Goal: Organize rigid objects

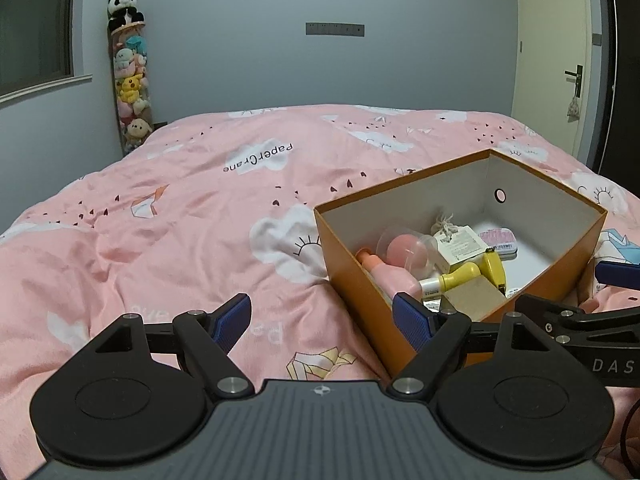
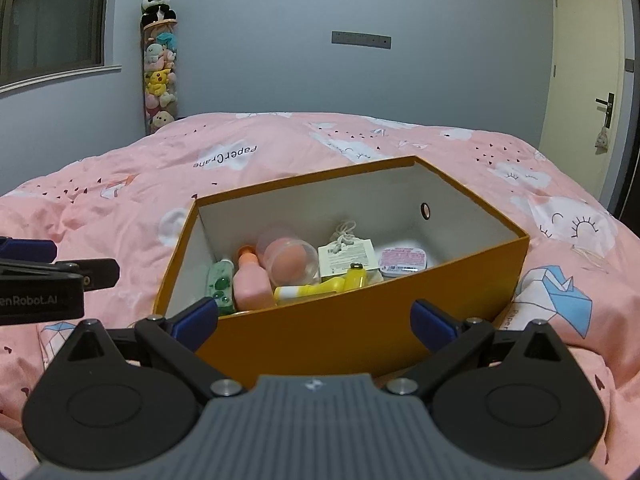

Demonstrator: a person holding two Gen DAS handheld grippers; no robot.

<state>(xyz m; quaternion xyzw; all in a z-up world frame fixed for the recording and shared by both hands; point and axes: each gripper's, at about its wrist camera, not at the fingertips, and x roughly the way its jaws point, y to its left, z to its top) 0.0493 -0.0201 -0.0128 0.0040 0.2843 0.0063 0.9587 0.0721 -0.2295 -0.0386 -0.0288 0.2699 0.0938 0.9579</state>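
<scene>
An open orange box sits on the pink bed; it also shows in the left wrist view. Inside lie a pink bottle, a clear capsule with a pink ball, a yellow tube, a white tag with string, a pink-labelled tin and a green item. My left gripper is open and empty, left of the box. My right gripper is open and empty, just in front of the box's near wall.
The pink duvet covers the bed around the box. A tall column of plush toys stands in the far left corner. A door is at the right. The left gripper's arm shows in the right wrist view.
</scene>
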